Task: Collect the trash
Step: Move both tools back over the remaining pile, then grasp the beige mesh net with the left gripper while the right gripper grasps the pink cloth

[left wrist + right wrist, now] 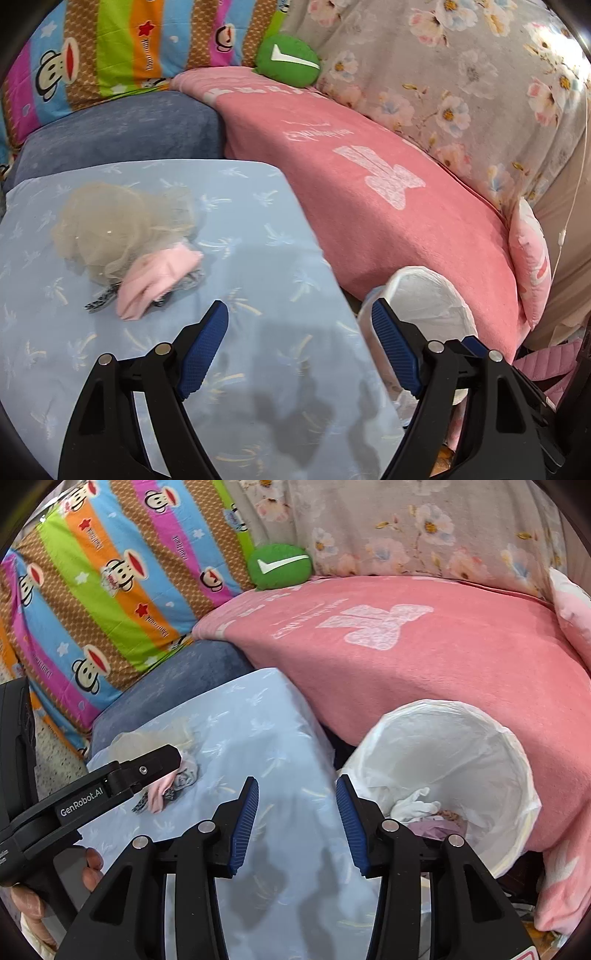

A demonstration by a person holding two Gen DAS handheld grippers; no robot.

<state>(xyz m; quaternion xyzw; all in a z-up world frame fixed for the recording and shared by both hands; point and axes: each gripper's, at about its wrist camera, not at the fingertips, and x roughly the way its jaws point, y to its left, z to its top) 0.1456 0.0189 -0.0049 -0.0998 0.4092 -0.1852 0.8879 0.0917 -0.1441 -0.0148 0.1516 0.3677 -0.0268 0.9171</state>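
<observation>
A heap of trash lies on the pale blue cloth-covered surface [258,258]: a beige mesh wad [110,229], a pink crumpled piece [155,280] and a dark patterned scrap under it. My left gripper [299,314] stands open and empty to the right of and nearer than the heap. A white bin with a plastic liner [443,753] stands to the right of the surface, with white and purple trash [424,812] inside. My right gripper [295,786] is open and empty above the surface's right edge. In the right wrist view the left gripper's arm [147,768] partly hides the heap [166,794].
A pink blanket [388,221] drapes the sofa behind the bin. A green cushion [288,55], a striped monkey-print pillow [110,590] and a floral cover [461,74] lie further back. A dark blue cushion [129,129] sits behind the surface. A hand [92,871] holds the left gripper.
</observation>
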